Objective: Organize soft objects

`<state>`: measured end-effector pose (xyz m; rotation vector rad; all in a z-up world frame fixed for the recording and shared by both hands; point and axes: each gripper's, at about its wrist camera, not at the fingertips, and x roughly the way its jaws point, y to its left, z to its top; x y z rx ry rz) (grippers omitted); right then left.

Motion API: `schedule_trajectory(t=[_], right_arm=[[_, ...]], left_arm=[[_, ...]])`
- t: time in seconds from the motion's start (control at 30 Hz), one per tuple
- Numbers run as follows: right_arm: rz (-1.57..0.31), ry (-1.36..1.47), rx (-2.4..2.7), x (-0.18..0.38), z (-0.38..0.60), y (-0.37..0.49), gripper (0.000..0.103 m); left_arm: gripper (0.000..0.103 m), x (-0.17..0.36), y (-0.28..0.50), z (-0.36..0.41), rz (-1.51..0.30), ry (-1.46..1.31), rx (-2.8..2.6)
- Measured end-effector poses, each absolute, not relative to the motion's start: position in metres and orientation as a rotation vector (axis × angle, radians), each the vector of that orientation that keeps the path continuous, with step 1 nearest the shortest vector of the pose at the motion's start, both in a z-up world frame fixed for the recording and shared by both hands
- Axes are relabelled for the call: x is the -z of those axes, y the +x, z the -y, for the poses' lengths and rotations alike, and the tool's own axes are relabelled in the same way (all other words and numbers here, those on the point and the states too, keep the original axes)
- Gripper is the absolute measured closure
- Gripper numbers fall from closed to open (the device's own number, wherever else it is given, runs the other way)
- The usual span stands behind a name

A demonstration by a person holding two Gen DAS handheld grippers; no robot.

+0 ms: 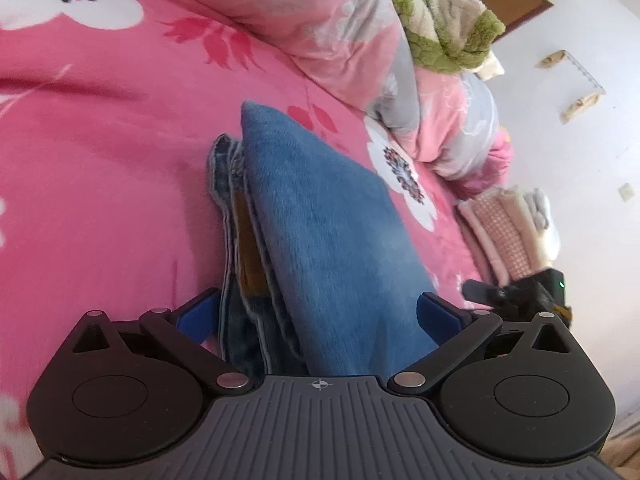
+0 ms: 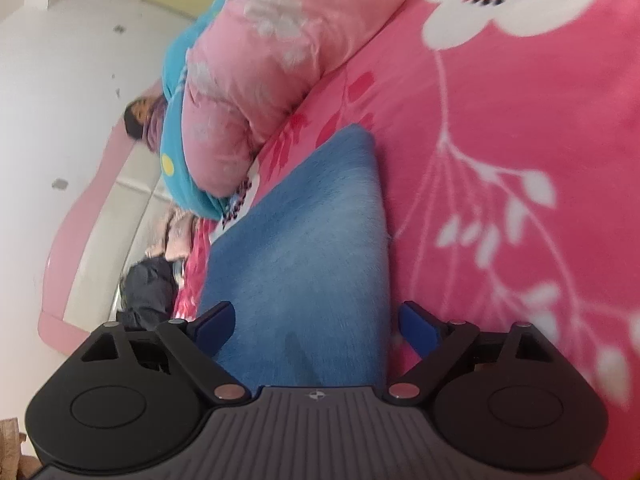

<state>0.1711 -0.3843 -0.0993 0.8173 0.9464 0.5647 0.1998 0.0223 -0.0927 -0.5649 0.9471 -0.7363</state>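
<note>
left wrist view: the left gripper [image 1: 320, 318] has its two blue-padded fingers [image 1: 200, 316] spread wide, one on either side of folded blue jeans [image 1: 320, 216]. the left pad lies against the stacked denim edges, where seams and a brown inner strip show; the right pad lies against the smooth outer fold. the denim fills the whole gap between the fingers, so they clasp the bundle. the jeans lie on a pink floral bedsheet [image 1: 100, 152], their far corner pointing away from the camera. beyond them sits a bunched pink quilt [image 1: 320, 20], with a green and cream fleece blanket [image 1: 436, 28] further right. at the right edge, a folded pink checked cloth [image 1: 504, 236] lies beside part of the right gripper [image 1: 516, 292].

right wrist view: the right gripper [image 2: 316, 328] also has its fingers [image 2: 416, 330] set wide apart, straddling the same blue denim [image 2: 312, 248]. the left pad touches the fabric's edge; whether the right pad presses it cannot be told. left of the denim lie a pink quilt [image 2: 248, 92] and a turquoise cloth [image 2: 176, 152]; pink floral sheet [image 2: 500, 160] fills the right.
</note>
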Motion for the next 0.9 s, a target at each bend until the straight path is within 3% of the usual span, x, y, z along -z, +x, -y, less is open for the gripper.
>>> schedule_trajectory(t=[0.27, 0.5, 0.9], right_arm=[[-1.004, 0.826, -0.627, 0.106, 0.365, 0.217, 0.015], [-0.999, 0.846, -0.655, 0.11, 0.381, 0.195, 0.035], [-1.001, 0.822, -0.827, 0.119, 0.361, 0.236, 0.037]], left_arm=[[0.0, 0.095, 0.222, -0.013, -0.956, -0.596, 0.783], [0.005, 0.096, 0.205, -0.031, -0.96, -0.583, 0.854], [0.0, 0.1, 0.228, -0.008, -0.931, -0.603, 0.891]])
